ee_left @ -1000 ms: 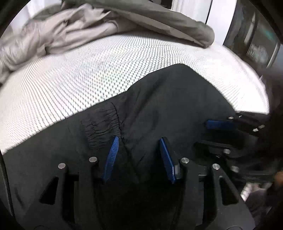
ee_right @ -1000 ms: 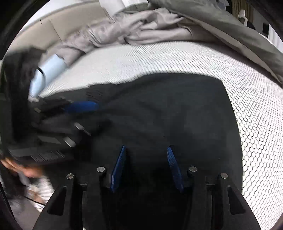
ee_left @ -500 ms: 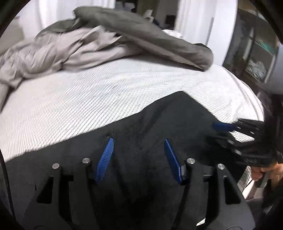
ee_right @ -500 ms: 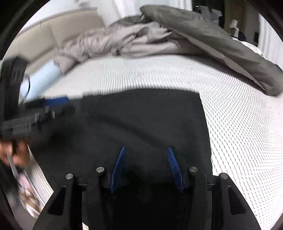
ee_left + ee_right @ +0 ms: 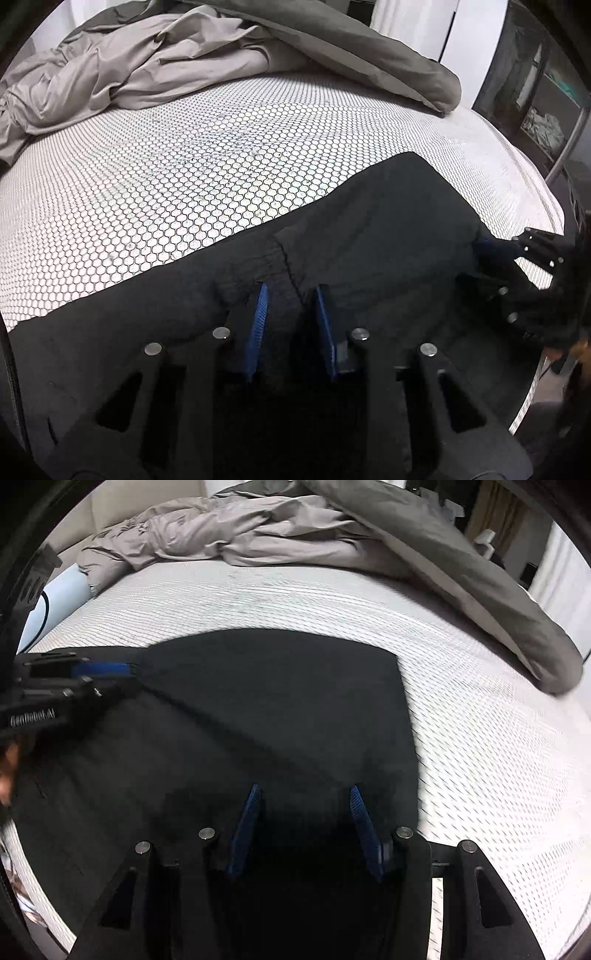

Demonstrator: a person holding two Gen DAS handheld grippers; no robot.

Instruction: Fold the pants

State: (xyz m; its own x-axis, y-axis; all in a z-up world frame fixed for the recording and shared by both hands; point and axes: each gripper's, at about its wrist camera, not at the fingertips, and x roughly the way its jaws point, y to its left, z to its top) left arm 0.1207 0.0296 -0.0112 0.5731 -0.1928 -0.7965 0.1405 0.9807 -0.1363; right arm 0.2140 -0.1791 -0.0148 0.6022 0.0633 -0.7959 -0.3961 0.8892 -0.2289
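Black pants (image 5: 369, 229) lie spread on the honeycomb-patterned mattress (image 5: 184, 177), folded over with a straight far edge in the right wrist view (image 5: 277, 686). My left gripper (image 5: 290, 291) has its blue pads narrowed around a bunched fold of the elastic waistband. My right gripper (image 5: 303, 794) hovers low over the pants near their right edge, jaws wide apart and empty. Each gripper shows at the side of the other's view: the right one (image 5: 517, 251) and the left one (image 5: 99, 670).
A crumpled grey duvet (image 5: 221, 59) is heaped along the far side of the bed, also in the right wrist view (image 5: 332, 535). A pale blue pillow (image 5: 62, 598) lies at the left. Dark shelving (image 5: 543, 92) stands beyond the bed's right edge.
My left gripper has moved down onto the waistband and closed from wide open to a narrow pinch on the cloth. My right gripper has stayed open and shifted slightly over the pants.
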